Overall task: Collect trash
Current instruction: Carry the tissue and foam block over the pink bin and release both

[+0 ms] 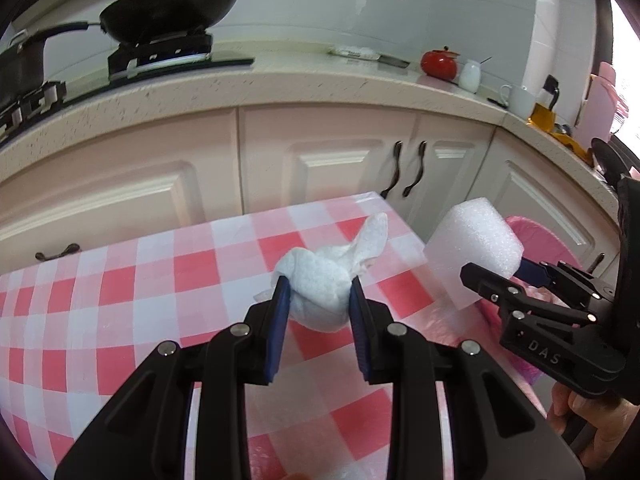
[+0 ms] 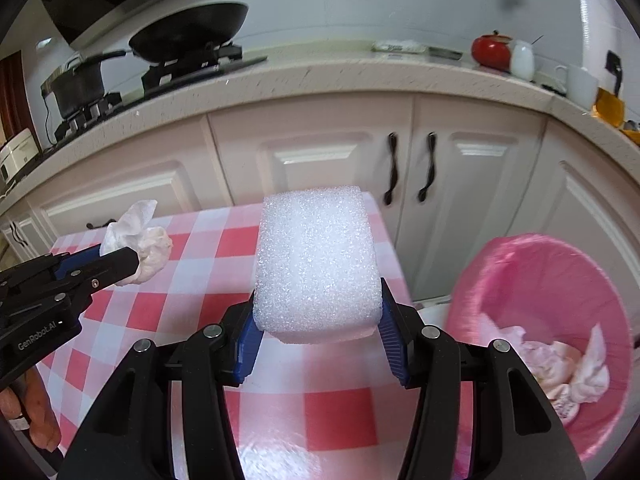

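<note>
Left tongs clamp a tissue wad, right tongs grip a foam block; the pink bin right of them already holds tissues, both pieces still to drop.

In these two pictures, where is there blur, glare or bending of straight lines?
Left wrist view: the countertop bows from the fisheye lens; the window at the right edge is blown out white. Right wrist view: the cabinet handles and pink trash bin are smeared by motion blur; the foam block stays sharp.

A red-and-white checked cloth covers the table.
</note>
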{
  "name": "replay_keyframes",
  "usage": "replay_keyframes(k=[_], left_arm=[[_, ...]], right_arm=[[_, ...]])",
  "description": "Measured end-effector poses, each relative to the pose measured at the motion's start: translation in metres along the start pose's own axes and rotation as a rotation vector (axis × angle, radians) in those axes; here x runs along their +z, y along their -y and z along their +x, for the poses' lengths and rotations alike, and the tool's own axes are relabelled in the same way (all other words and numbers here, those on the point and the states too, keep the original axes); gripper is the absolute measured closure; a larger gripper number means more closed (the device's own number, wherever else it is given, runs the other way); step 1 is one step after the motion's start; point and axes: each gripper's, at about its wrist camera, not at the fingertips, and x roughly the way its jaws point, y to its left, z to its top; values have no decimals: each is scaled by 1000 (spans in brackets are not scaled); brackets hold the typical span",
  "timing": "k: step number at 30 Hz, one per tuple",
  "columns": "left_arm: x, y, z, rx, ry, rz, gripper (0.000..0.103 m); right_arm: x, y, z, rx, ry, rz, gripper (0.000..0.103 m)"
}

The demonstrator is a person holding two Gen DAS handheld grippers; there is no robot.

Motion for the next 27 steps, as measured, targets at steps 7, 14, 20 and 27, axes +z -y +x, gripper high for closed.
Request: replay_keyframes(k=[7, 14, 20, 27], left_arm=[[7, 30, -11, -25, 23, 31, 75], [13, 67, -17, -65, 38, 69, 75], [17, 100, -19, -100, 45, 106, 74], [21, 139, -17, -135, 49, 154, 74]], right_arm=[[0, 27, -31, -37, 41, 18, 53], [-3, 61, -58, -76, 75, 44, 53], [-10, 94, -78, -117, 94, 72, 53], [-18, 133, -96, -166, 109, 111, 53]])
